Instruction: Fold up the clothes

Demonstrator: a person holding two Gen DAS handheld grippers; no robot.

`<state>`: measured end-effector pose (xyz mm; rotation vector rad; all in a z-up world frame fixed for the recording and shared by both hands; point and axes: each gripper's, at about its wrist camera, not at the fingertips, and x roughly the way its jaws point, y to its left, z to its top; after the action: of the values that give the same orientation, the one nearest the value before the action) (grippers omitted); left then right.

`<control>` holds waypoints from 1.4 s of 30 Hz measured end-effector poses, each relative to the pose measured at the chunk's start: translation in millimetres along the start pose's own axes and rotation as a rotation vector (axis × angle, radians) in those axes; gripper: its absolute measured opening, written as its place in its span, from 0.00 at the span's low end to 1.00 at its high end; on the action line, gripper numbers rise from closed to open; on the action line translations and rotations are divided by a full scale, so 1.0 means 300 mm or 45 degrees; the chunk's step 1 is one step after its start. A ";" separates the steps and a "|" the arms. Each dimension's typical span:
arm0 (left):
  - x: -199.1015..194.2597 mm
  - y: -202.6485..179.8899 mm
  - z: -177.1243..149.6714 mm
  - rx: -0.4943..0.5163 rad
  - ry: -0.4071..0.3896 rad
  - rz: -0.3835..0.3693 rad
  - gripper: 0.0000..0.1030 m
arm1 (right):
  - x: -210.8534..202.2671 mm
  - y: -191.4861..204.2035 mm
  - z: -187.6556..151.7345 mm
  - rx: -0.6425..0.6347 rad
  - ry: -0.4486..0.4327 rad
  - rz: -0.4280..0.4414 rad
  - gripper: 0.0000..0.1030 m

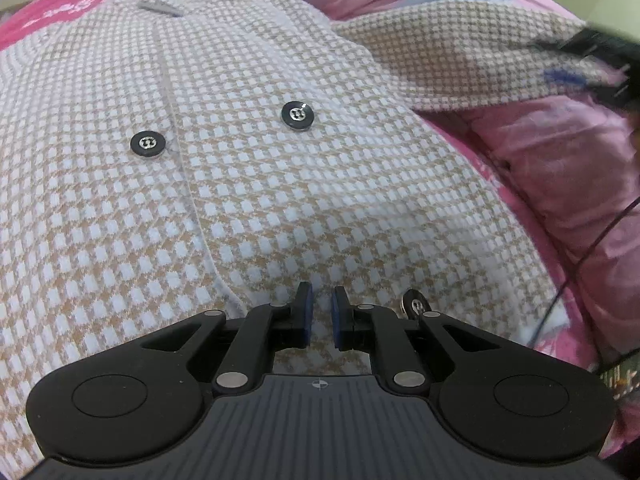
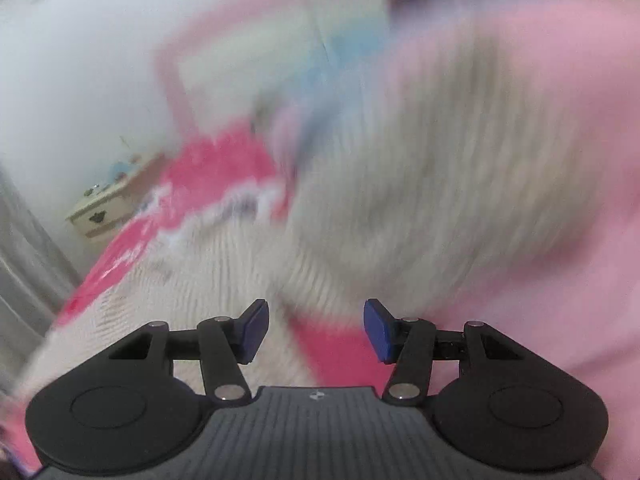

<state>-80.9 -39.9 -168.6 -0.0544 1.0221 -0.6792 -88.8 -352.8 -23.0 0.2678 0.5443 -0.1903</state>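
Fabric fills most of the left wrist view: a beige-and-white houndstooth woven jacket [image 1: 248, 184] lies spread over a bright pink printed bedsheet [image 1: 52, 12], its front placket running from the top of the frame down toward the camera. Two round black buttons with metal centres [image 1: 297, 115] sit on either side of that placket, and a third one shows just beside the right finger of the left gripper [image 1: 321, 317]. That gripper points steeply down at the garment's lower front; its blue-padded fingers stand drawn almost together, with only a narrow slit between them. Whether a pinch of cloth is caught there cannot be told. A houndstooth sleeve [image 1: 460, 60] stretches out to the right across a pale pink quilt [image 1: 568, 184], and a dark blurred shape at its far end is too smeared to name.

The right wrist view is heavily motion-blurred. The right gripper [image 2: 316, 330] has its blue pads well apart, with nothing between them; pink sheet and the pale jacket cloth [image 2: 420, 200] lie beyond. A small cream bedside cabinet [image 2: 108, 208] stands at the left against a white wall [image 2: 80, 60].
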 end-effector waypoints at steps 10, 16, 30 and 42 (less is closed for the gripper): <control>-0.061 -0.070 0.019 0.181 -0.097 -0.031 0.09 | -0.017 -0.143 0.162 -0.321 -0.126 -0.168 0.85; -0.001 -0.204 0.049 0.307 -0.088 -0.087 0.11 | -0.026 -0.155 0.162 -0.420 -0.069 -0.140 0.10; 0.086 -0.239 0.035 0.443 0.127 0.023 0.12 | 0.014 -0.186 0.669 -0.536 -0.188 -0.390 0.08; 0.241 -0.345 0.374 0.657 -0.150 -0.092 0.12 | 0.114 -0.241 0.676 -0.515 -0.165 -0.455 0.08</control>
<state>-18.0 -191.3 -127.6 0.3163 0.7114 -0.9765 20.2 -485.9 111.0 -0.2369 0.4870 -0.4339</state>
